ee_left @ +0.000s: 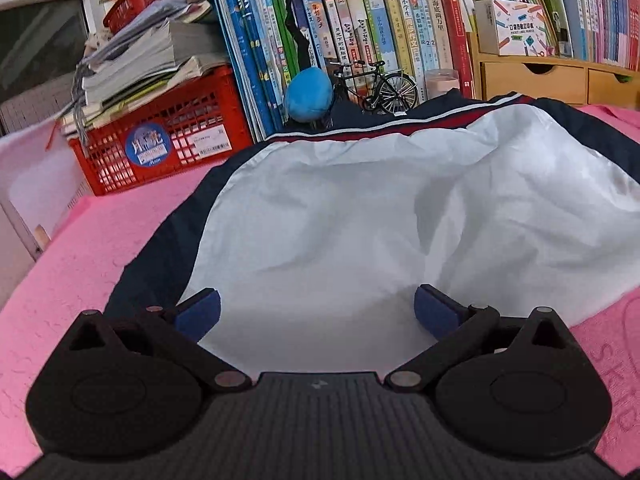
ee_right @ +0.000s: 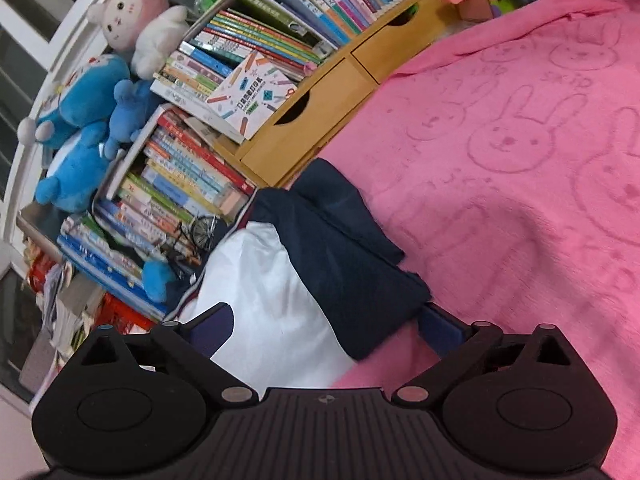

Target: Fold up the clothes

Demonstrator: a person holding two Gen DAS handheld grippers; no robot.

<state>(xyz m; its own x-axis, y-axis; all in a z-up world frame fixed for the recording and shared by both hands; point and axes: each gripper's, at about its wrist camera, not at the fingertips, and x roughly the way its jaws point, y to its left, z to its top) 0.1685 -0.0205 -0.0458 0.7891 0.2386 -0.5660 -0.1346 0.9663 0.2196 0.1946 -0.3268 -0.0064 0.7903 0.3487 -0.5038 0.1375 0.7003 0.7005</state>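
Your left gripper (ee_left: 316,310) hangs spread wide over the near white panel of the jacket (ee_left: 360,208), nothing between its pads, so it holds nothing. The jacket lies straight ahead of it on the pink blanket (ee_left: 100,248), its navy sleeve (ee_left: 160,248) running along the left edge and the red-and-white striped hem at the far end against the books (ee_left: 360,40). From this hand the garment's long axis seems to run away from you, toward the shelf. Left of it sit a red crate (ee_left: 160,140) stacked with papers, then a blue plush ball (ee_left: 308,94) and a toy bicycle (ee_left: 376,88) right at the jacket's far edge; a fold pushed that way could knock them. Your right gripper (ee_right: 326,326) is likewise released and empty, rolled over, with a folded navy sleeve (ee_right: 352,264) lying just ahead between its pads and bare blanket to its right. That hand looks nearer a loose edge, so I judge it better placed to take the sleeve
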